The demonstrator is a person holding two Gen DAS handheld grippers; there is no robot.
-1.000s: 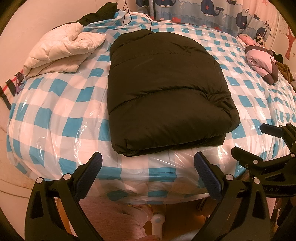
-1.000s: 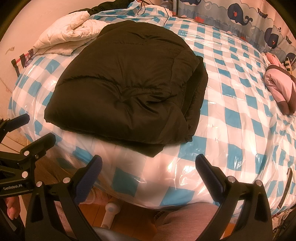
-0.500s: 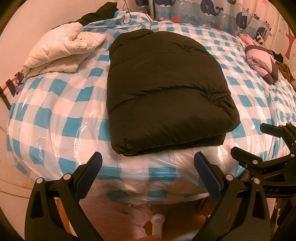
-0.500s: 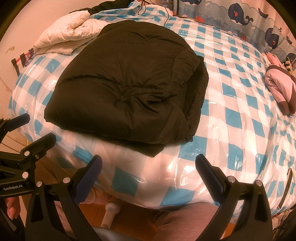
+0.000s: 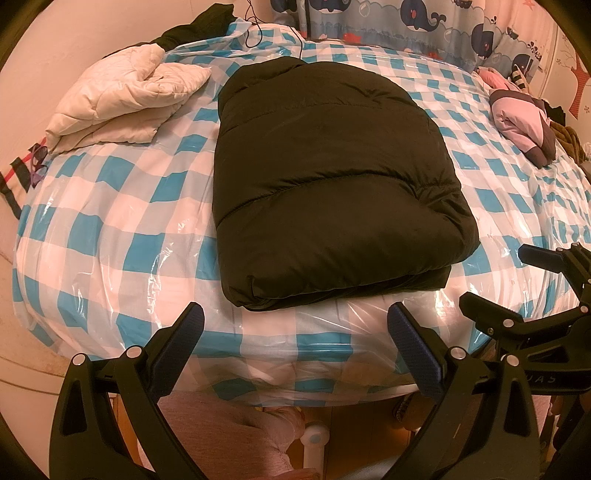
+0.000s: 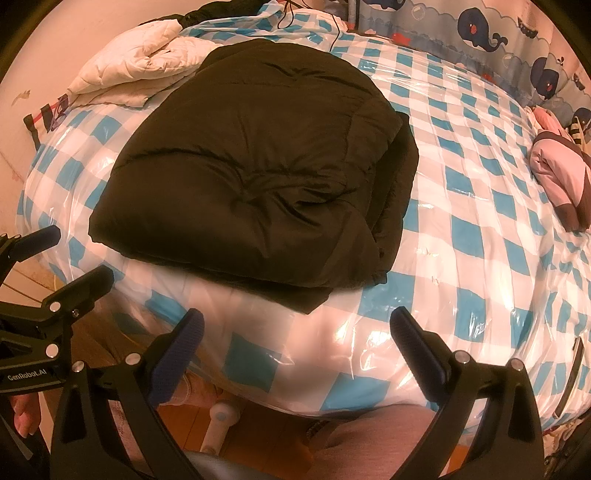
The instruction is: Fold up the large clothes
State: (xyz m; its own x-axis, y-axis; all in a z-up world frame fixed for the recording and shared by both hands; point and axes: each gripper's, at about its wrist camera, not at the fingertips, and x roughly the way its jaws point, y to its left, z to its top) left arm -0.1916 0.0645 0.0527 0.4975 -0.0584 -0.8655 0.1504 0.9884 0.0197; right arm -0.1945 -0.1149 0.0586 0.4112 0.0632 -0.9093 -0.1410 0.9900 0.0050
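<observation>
A dark puffy jacket (image 5: 325,184) lies folded into a thick rectangle on the blue-and-white checked bed cover (image 5: 110,221); its near edge reaches the bed's front edge. The right wrist view shows the same jacket (image 6: 251,173) with stacked layers along its right side. My left gripper (image 5: 295,325) hangs open just in front of the bed's front edge, holding nothing. My right gripper (image 6: 295,328) is open too, below the jacket's near right corner and apart from it. Each gripper appears at the edge of the other's view.
A cream quilted garment (image 5: 122,107) lies bunched at the bed's far left. A pink and dark garment (image 5: 524,129) sits at the far right. A whale-print curtain (image 5: 406,22) lines the back. Below the bed edge are a person's pink-clad legs (image 5: 236,435) and wooden floor.
</observation>
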